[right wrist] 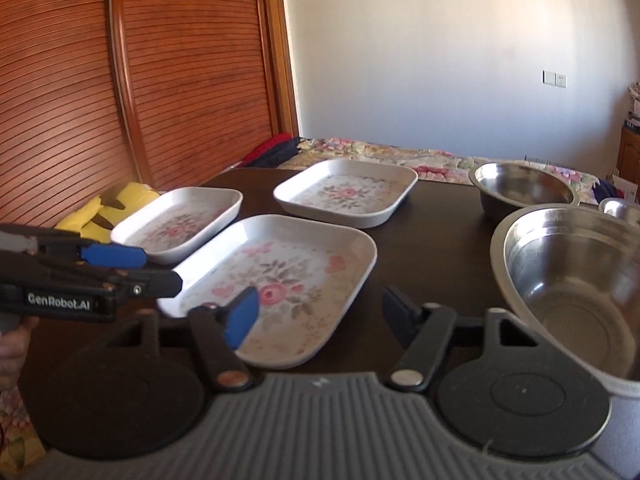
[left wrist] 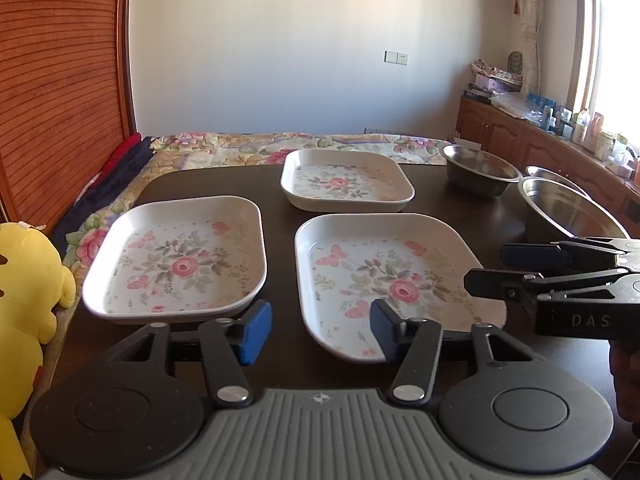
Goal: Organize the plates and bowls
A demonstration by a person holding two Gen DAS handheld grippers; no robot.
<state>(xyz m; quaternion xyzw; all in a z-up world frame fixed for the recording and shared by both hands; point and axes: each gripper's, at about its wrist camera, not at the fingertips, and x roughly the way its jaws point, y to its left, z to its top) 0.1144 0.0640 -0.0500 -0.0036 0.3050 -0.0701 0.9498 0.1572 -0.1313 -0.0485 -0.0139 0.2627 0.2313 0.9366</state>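
Hovering over a dark brown counter (left wrist: 460, 208), two hand-held black tongs with blue pads approach a spread of tableware waiting to be sorted. Three white rectangular plates printed with pink roses lie apart from one another: the nearest plate (right wrist: 280, 280) serves as the landmark, a second plate (left wrist: 176, 256) sits just to its left, and a third plate (left wrist: 346, 180) lies beyond it toward the counter's far edge. To the landmark's right stands a large stainless-steel bowl (right wrist: 572, 284), with a smaller steel bowl (right wrist: 524, 190) behind it and the rim of a third steel bowl (right wrist: 622, 208) just showing.

The left tongs (left wrist: 320, 330) stand partly open and empty, poised over the gap between the landmark and its left neighbour. The right tongs (right wrist: 318, 314) are likewise partly open and grip nothing, straddling the landmark's near right edge.

Stacking appears to be only starting. A clean pickup would likely mean settling one pad under the landmark's raised rim and one inside it, pinching squarely near a long side's middle, then lifting level so the glossy plate does not swing or slip.
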